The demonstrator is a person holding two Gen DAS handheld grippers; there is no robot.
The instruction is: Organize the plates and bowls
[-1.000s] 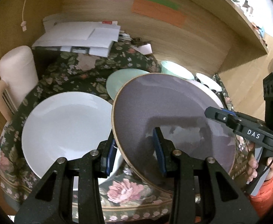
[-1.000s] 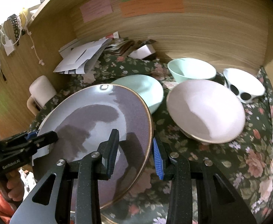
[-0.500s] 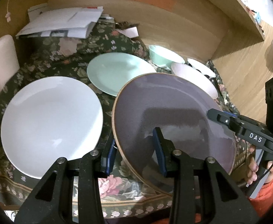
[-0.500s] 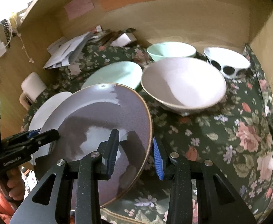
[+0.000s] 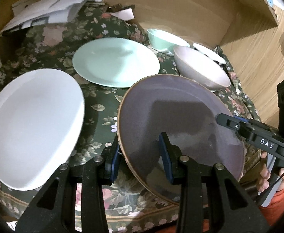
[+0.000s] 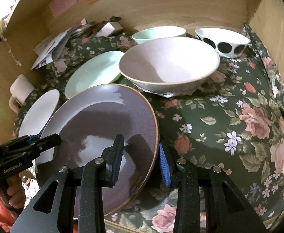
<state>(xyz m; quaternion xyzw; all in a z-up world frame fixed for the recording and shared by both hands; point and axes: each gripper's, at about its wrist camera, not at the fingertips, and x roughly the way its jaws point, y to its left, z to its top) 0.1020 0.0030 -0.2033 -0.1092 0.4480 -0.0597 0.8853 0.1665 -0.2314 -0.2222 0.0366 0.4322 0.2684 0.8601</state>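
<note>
Since a second ago the purple plate [image 5: 173, 120] has been carried up and back toward the near edge of the cloth [image 5: 103, 106]: the white plate [image 5: 31, 120] it overlapped now lies fully uncovered, and the green plate [image 5: 114, 62] shows whole.

Left wrist view: the left gripper [image 5: 140, 153] straddles the purple plate's left rim, one blue pad outside under the edge, the other on the upper face. The jaws look pinched on the rim. The plate is held tilted above the cloth, between the white plate and the pink bowl [image 5: 202, 69]. The right gripper [image 5: 221, 119] reaches onto its far rim from the right. Behind stand the green bowl [image 5: 161, 39] and a spotted bowl [image 5: 210, 52]; papers [image 5: 44, 13] lie at the back left.

Right wrist view: the right gripper [image 6: 140, 159] straddles the plate's right rim the same way, jaws seemingly pinched on it, and the left gripper [image 6: 50, 140] meets the opposite edge. The pink bowl [image 6: 169, 64] sits just beyond the plate, the spotted bowl [image 6: 223, 40] and green bowl [image 6: 157, 34] behind it, the green plate [image 6: 91, 73] and white plate [image 6: 41, 112] to the left.

The risk, as I judge it: two thin rim pinches on a glazed, tilted plate. If the hands drift apart or twist unevenly, one rim could slip free and the plate drop onto the white plate or strike the pink bowl.
</note>
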